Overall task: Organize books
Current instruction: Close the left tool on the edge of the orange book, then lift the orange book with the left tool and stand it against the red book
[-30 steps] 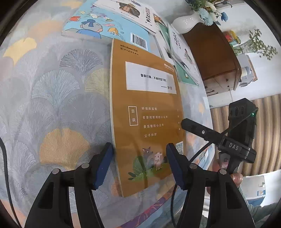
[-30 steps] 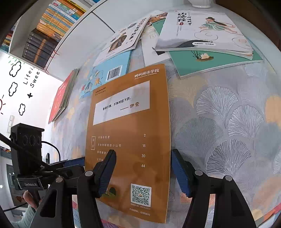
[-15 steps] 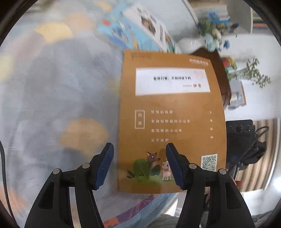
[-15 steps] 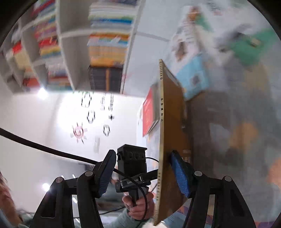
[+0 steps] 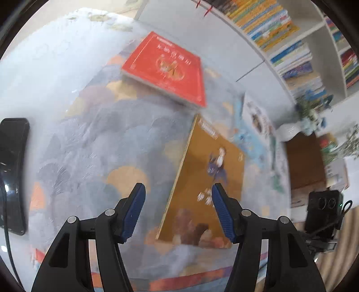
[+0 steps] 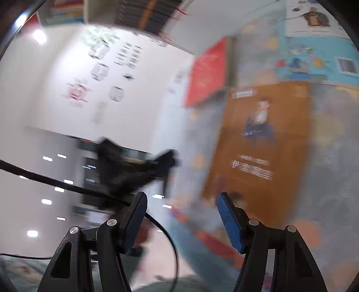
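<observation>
An orange book lies front cover up on the patterned tablecloth, just beyond my left gripper. That gripper is open: its right pad overlaps the book's near part in the picture, but neither pad presses on it. The right wrist view is blurred. There the same orange book sits ahead and right of my right gripper, which is open with nothing between its pads. The left gripper shows there as a dark smear. A red book lies further back on the table.
A blue book and a white one lie behind the orange book. A black device sits at the table's left edge. A white vase, a wooden cabinet and full bookshelves stand beyond the table.
The orange book lay back cover up, then stood on its edge, and now shows its front cover. Both grippers swung to the left, and the red book came into view.
</observation>
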Demonstrator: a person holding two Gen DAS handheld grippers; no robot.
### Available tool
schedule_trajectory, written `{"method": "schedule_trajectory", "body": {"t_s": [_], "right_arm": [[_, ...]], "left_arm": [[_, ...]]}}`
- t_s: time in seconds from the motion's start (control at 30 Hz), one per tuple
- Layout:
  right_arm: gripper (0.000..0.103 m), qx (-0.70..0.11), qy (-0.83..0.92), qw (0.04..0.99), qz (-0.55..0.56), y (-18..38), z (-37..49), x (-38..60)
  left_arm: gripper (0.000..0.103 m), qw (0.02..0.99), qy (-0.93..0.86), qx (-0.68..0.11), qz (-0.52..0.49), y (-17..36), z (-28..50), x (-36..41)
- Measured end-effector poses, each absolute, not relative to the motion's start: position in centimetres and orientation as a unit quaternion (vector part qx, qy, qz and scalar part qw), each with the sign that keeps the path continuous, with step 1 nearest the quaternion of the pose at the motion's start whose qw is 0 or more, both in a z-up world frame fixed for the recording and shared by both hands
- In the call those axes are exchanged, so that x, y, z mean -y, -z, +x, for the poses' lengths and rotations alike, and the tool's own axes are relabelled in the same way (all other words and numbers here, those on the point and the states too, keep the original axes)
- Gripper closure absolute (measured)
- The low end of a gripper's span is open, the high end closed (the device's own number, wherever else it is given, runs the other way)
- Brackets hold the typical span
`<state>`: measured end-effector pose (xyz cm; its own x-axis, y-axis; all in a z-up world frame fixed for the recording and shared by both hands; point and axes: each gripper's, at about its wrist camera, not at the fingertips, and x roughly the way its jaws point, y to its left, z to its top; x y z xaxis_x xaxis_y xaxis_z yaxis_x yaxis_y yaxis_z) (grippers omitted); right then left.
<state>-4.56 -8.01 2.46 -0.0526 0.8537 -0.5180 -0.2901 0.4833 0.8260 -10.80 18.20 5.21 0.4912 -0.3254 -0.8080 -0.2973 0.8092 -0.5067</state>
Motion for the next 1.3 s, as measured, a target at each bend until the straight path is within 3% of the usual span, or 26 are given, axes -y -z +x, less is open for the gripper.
{"method": "schedule_trajectory", "body": {"t_s": [0.07,0.1,0.13,0.23,0.33,0.43,0.57,0.67,0.83,0.97,1.2,1.3], "right_arm": [[0.040,-0.596,-0.389,0.682,0.170,-1.6,-4.7,7.1],[0.046,-0.604,-0.356,0.702,0.128,-1.1,-4.7,6.7],[0.058,-0.609,-0.322,0.720,0.081,-0.6,-4.4,5.9],[0.067,-0.611,-0.268,0.745,0.009,0.5,-4.6,4.5],[0.068,-0.613,-0.259,0.746,0.001,1.5,-5.2,3.6],[0.066,-0.618,-0.269,0.738,0.014,2.7,-6.4,3.4],[0.065,-0.616,-0.272,0.739,0.020,3.5,-6.7,4.4],[0.065,-0.628,-0.284,0.718,0.096,4.2,-6.1,6.3],[0.065,-0.635,-0.293,0.691,0.181,5.0,-5.3,8.1],[0.065,-0.633,-0.295,0.693,0.180,4.6,-5.6,8.9],[0.062,-0.642,-0.306,0.652,0.263,5.1,-5.2,12.3],[0.054,-0.631,-0.307,0.644,0.305,5.2,-4.8,14.5]], "left_arm": [[0.045,0.803,0.004,-0.524,-0.283,-3.9,-10.5,-17.2],[0.045,0.801,0.002,-0.532,-0.272,-3.4,-10.4,-16.5],[0.045,0.799,0.002,-0.541,-0.263,-2.7,-10.1,-15.8],[0.069,0.783,0.016,-0.570,-0.246,-0.6,-10.0,-14.4],[0.070,0.792,0.018,-0.572,-0.213,-0.5,-10.4,-13.4],[0.071,0.781,0.045,-0.573,-0.245,-0.2,-10.2,-13.4],[0.071,0.742,0.109,-0.523,-0.405,0.3,-11.6,-16.6],[0.070,0.716,0.163,-0.474,-0.486,0.1,-12.2,-17.8],[0.072,0.740,0.114,-0.545,-0.378,1.0,-11.4,-13.9],[0.089,0.743,0.115,-0.551,-0.363,1.3,-10.8,-11.8],[0.091,0.696,0.187,-0.509,-0.471,0.0,-9.2,-12.4],[0.091,0.677,0.202,-0.498,-0.504,-0.3,-9.4,-12.6]]}}
